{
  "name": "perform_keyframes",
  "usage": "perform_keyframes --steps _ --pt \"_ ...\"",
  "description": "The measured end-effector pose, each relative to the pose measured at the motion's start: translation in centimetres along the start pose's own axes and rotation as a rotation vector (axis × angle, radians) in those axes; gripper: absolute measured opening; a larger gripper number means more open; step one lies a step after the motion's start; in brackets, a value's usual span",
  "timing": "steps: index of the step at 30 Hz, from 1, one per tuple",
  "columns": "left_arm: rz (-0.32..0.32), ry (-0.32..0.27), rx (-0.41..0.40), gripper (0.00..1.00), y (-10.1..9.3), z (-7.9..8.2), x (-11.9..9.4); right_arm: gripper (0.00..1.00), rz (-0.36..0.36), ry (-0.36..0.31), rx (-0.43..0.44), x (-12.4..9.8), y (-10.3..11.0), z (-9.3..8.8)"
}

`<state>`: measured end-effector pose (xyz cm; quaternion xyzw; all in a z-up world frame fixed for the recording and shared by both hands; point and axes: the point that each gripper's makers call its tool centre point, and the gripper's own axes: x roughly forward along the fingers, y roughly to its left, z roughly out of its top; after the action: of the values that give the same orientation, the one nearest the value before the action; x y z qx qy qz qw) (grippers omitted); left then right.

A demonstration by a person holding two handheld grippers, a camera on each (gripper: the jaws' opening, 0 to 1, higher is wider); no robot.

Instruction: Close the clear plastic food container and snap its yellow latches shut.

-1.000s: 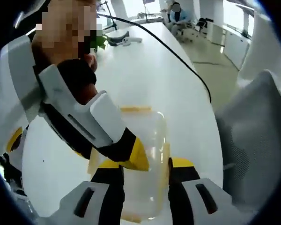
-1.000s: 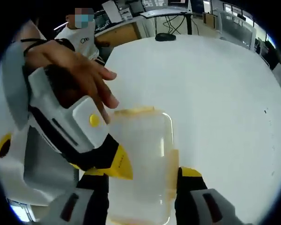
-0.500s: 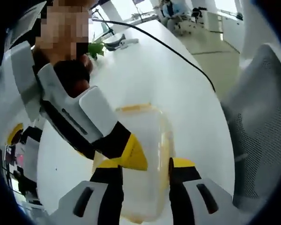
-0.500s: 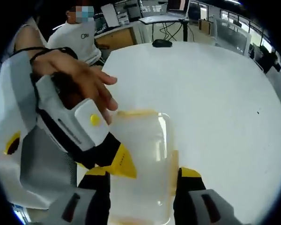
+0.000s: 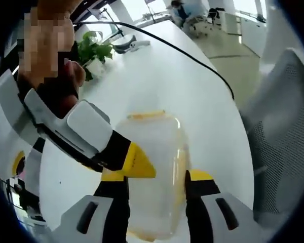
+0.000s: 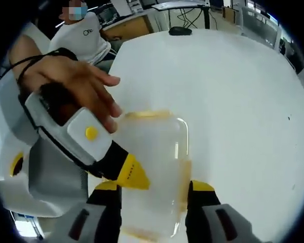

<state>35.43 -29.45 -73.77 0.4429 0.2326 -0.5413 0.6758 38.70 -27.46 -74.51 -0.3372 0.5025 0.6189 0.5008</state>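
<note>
A large white table (image 5: 192,96) is seen in both views, and the clear container (image 5: 154,172) lies on it near the cameras, its lid on, with yellow latches along its far end (image 5: 147,115) and its right side (image 5: 180,169). In the left gripper view the left gripper (image 5: 156,185) is placed over the near part of the container, with its fingers (image 5: 200,177) spread to either side of the box, and the other gripper's yellow-tipped finger reaches in from the left to the container's left edge. In the right gripper view the right gripper (image 6: 152,195) is likewise set astride the container (image 6: 152,172), fingers (image 6: 202,187) spread on both sides of it; whether the box is actually being pinched by either gripper cannot be told. A hand (image 6: 73,86) is seen on the gripper coming in from the left. A grey mesh chair (image 5: 278,131) stands to the right of the table, a black cable (image 5: 192,55) is trailed across the table's far part, and a green plant (image 5: 91,50) sits at the far left.
</note>
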Motion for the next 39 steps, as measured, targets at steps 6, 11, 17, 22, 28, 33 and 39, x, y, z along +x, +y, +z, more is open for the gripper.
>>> perform_keyframes --steps 6,11,17,22,28,33,39 --pt "-0.006 -0.023 -0.001 0.42 -0.1 0.1 -0.2 0.50 -0.037 -0.064 -0.018 -0.5 0.1 0.0" --pt "-0.073 -0.061 -0.047 0.42 -0.3 0.4 -0.7 0.50 -0.092 -0.138 -0.035 -0.7 0.4 0.3" --pt "-0.135 -0.115 -0.109 0.47 -0.3 0.5 -1.6 0.52 -0.162 -0.253 -0.054 -1.5 0.9 0.4" --pt "-0.177 -0.136 -0.162 0.52 -0.1 0.6 -2.2 0.51 -0.192 -0.305 -0.040 -2.4 1.2 0.0" --pt "-0.179 -0.169 -0.178 0.54 1.3 0.1 -3.3 0.54 -0.244 -0.374 -0.049 -3.8 2.0 -0.2" --pt "-0.190 -0.217 -0.207 0.58 2.5 -0.2 -4.2 0.60 -0.264 -0.412 -0.037 -4.3 2.7 -1.2" --pt "-0.225 -0.209 -0.208 0.67 2.3 -1.6 -4.4 0.68 -0.257 -0.433 -0.007 -3.6 3.6 -3.3"
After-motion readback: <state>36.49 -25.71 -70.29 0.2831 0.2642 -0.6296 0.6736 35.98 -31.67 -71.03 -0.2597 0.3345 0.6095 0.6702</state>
